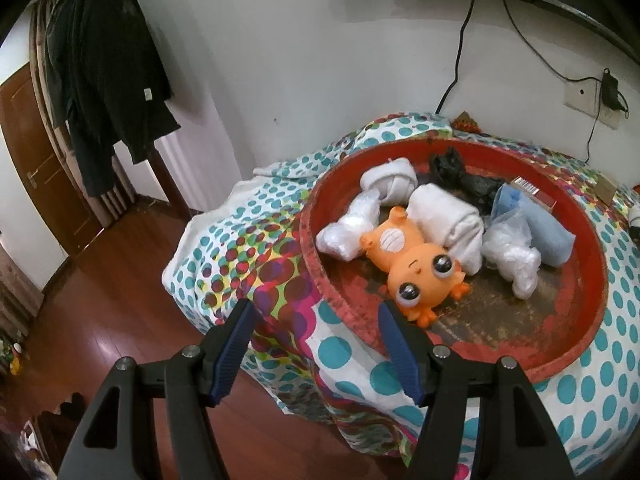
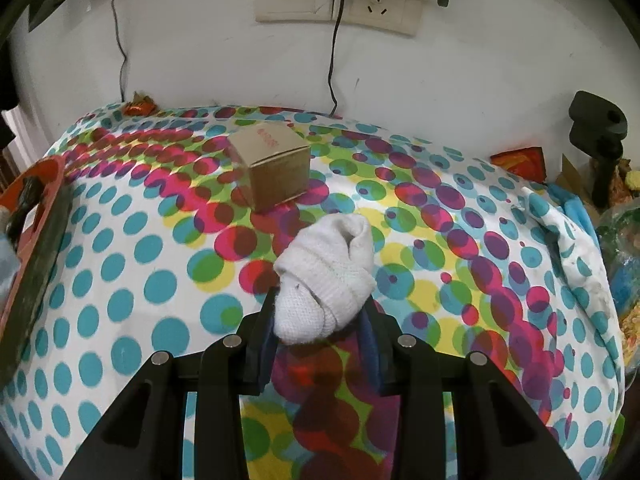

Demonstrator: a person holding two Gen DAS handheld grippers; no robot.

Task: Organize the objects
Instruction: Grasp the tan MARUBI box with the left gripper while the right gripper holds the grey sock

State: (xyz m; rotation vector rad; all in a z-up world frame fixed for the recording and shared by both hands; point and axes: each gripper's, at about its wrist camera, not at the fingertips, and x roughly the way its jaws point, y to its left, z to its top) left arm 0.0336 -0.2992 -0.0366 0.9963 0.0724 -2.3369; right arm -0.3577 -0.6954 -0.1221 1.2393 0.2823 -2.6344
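right now the right gripper (image 2: pixel 322 320) is pinched on a rolled white sock (image 2: pixel 326 280), its blue pads (image 2: pixel 267 344) pressing the sock's near, rounded end from both sides while the folded cuff end juts forward past the fingertips, over the dotted cloth (image 2: pixel 120 264) that covers the desk. beyond the sock, a little to the left of it, a small brown cardboard box (image 2: pixel 272 168) stands on the cloth, apart from the sock. the rim of the red tray (image 2: pixel 48 208) shows at the far left edge of that view, well apart from the sock. in the left wrist view the left gripper (image 1: pixel 316 344) is spread with nothing between its pads, hanging over the near-left edge of the cloth, its right finger (image 1: pixel 400 356) just in front of the red tray's (image 1: pixel 332 292) rim. inside the tray lie an orange toy figure (image 1: pixel 412 268) on its back nearest that gripper, a rolled white cloth (image 1: pixel 452 224), another white sock bundle (image 1: pixel 390 182), two clear plastic bags (image 1: pixel 352 232) (image 1: pixel 512 256), a black crumpled bag (image 1: pixel 460 178), a pale blue folded cloth (image 1: pixel 540 228) and a red-and-white packet (image 1: pixel 536 194) against the far rim.
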